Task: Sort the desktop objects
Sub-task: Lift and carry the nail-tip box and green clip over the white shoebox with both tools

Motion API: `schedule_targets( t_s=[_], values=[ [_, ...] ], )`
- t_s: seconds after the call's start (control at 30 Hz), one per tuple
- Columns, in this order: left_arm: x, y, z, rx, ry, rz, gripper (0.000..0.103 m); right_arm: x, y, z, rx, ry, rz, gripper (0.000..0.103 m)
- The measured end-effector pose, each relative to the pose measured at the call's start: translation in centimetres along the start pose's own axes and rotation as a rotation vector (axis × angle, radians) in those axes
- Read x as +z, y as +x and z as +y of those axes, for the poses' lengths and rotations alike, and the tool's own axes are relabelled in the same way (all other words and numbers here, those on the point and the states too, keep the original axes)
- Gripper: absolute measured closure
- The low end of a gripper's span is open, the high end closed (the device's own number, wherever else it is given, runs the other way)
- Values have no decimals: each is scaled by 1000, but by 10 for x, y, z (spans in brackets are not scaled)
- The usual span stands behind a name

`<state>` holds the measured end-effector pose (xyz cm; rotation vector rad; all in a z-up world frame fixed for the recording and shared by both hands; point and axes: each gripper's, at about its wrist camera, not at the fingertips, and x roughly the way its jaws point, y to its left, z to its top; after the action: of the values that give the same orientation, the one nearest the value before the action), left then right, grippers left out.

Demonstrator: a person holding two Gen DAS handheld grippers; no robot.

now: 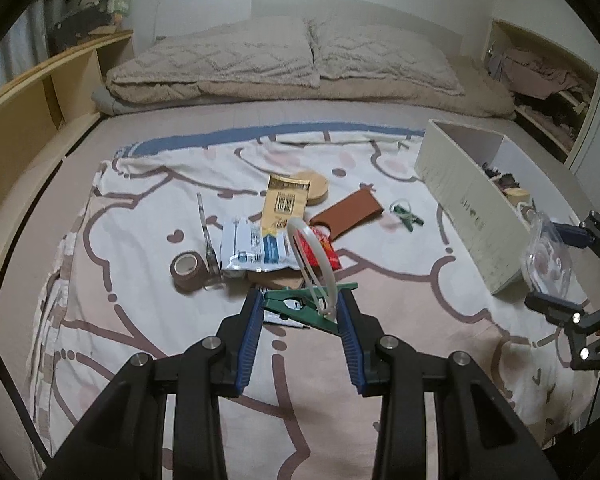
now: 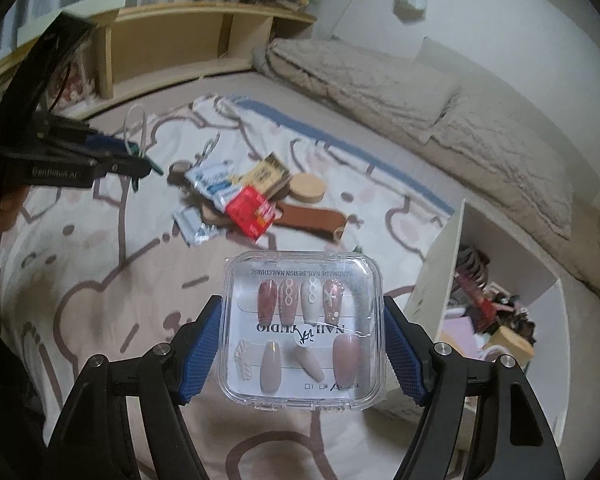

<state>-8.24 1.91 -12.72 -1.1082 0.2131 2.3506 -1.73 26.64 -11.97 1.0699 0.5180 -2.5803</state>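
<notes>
My left gripper (image 1: 300, 304) is shut on a green clip (image 1: 300, 305) with a white loop, held above the patterned blanket (image 1: 140, 280). My right gripper (image 2: 302, 328) is shut on a clear nail-tip case (image 2: 302, 330), held beside the white box (image 2: 440, 280). It also shows in the left wrist view (image 1: 546, 256) at the right, next to the box (image 1: 460, 196). Loose items lie mid-blanket: a tape roll (image 1: 188, 270), a white-blue packet (image 1: 256, 250), a yellow packet (image 1: 286, 204), a red packet (image 2: 250, 212), a brown sleeve (image 1: 348, 214), a wooden disc (image 1: 318, 188) and a second green clip (image 1: 406, 216).
The white box holds several items (image 2: 488, 312). Pillows and a folded duvet (image 1: 284, 60) lie at the bed's head. A wooden shelf (image 1: 40, 92) runs along the left side. A clear stick (image 1: 208, 240) lies by the tape roll.
</notes>
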Motion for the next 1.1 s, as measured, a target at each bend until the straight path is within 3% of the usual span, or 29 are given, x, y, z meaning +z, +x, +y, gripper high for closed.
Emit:
schedule_targets(
  t_s=[0.27,0.5,0.67,0.9,1.1],
  values=[
    [15,-24,-2,-9,-21,-76,66,24,-32,-21,-78,61,-69,27],
    [21,-34,-5,-11,-28,-107,66,46,-59,-52,-103,222,-119,27],
    [26,-41,-10,-23,-27,-130,66,63,-79,-72,-161,268,-166,27],
    [33,-42,-21,-43,-12,-147,66,80,-77,-94,-268,233,-147,27],
    [43,-40,-37,-63,-3,-155,66,65,-57,-137,-332,288,-119,27]
  ],
)
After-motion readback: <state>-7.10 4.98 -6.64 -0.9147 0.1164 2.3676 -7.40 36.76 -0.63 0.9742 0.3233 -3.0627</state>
